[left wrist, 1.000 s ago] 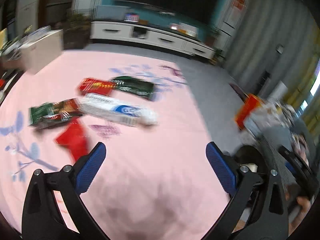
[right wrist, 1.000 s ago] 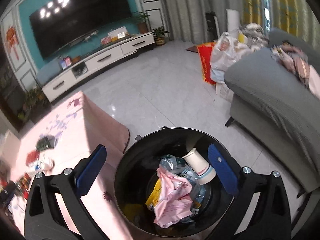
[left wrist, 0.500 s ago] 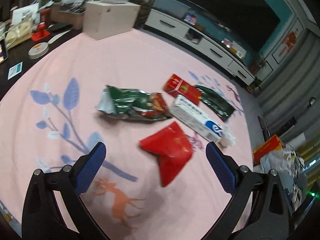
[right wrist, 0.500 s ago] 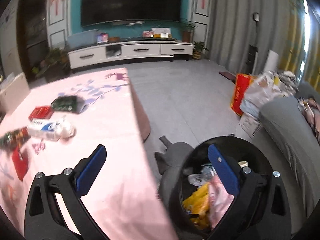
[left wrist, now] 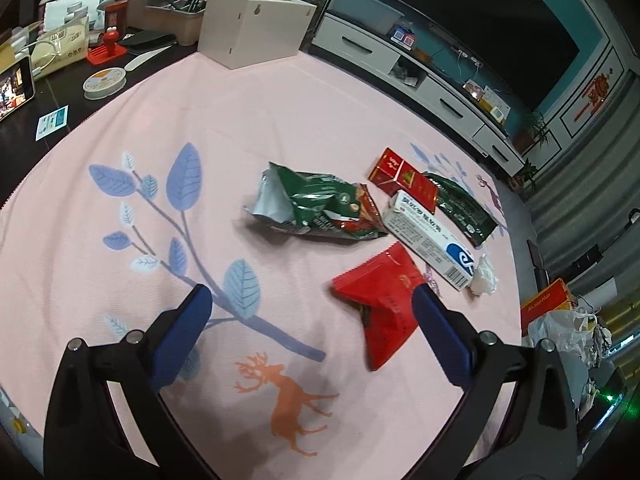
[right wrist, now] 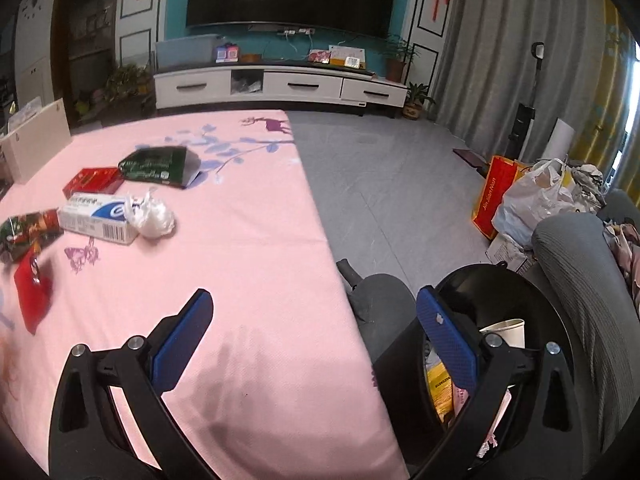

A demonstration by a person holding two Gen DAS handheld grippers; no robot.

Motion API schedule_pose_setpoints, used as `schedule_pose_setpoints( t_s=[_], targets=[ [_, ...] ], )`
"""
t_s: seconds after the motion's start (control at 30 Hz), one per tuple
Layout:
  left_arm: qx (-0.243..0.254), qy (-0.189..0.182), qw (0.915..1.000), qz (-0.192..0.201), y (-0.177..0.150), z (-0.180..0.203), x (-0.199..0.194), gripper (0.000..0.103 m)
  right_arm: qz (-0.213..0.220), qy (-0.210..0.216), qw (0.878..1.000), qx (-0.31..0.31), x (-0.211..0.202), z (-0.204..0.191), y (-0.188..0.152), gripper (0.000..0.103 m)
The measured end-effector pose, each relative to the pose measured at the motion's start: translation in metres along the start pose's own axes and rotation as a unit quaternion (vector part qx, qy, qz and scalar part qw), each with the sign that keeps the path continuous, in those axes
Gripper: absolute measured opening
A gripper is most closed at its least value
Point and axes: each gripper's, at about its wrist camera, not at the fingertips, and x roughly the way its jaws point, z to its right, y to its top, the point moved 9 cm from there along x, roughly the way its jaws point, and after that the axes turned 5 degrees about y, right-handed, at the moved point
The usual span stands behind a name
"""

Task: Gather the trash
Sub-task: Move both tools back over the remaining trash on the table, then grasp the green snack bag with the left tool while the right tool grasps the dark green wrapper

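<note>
Right wrist view shows me the black trash bin [right wrist: 500,320] on the floor just off the edge of the pink tablecloth [right wrist: 248,264], already holding a paper cup [right wrist: 506,330] and some yellow and pink scraps, so I judge part of the job done. Both claws are spread wide and carry nothing: the right gripper [right wrist: 312,320] hangs over the cloth edge beside the bin, and the left gripper [left wrist: 308,316] hovers above the cloth.

Well away from the bin, six pieces lie on the cloth: a red wrapper [left wrist: 380,300] nearest my left claw, a crumpled green bag [left wrist: 316,204], a white box [left wrist: 428,236], a wad of tissue [left wrist: 484,280] touching the box end, a red pack [left wrist: 400,176] and a dark green packet [left wrist: 460,204].

A wooden box [left wrist: 252,28] and desk clutter sit beyond the trash, farther from the bin. Nothing blocks the red wrapper. A grey office chair [right wrist: 380,304] stands between cloth edge and bin, so I'd carry loads over it.
</note>
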Motion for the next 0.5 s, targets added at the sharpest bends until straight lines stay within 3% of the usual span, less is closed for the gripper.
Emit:
schedule_pose_setpoints(
  t_s=[0.5],
  targets=[
    [-0.003,0.006,0.9999,-0.011,-0.0017,-0.0038,0.0051,0.1,-0.005,-0.017,0.999,-0.027,0.004,-0.004,-0.004,0.099]
  ],
)
